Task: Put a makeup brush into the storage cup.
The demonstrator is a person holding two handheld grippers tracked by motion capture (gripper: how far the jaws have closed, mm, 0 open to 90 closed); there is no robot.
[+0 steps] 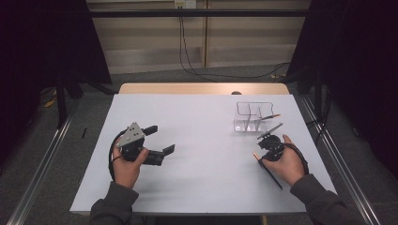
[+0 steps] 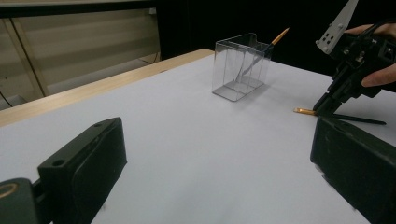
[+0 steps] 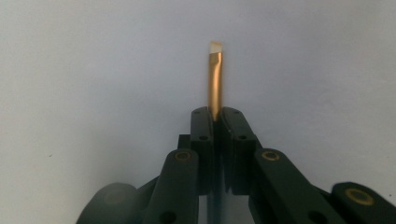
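Right claw (image 3: 215,122) clamping brush (image 3: 215,79), clear organizer (image 1: 253,117) just beyond

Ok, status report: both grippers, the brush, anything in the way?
Left gripper open, empty. Right gripper shut on brush, low over table. Clear holder beyond, one brush inside. Nothing between.

I see a white table (image 1: 202,154) with a wooden strip along its far edge. A clear divided box (image 1: 253,117) stands on it at the far right.
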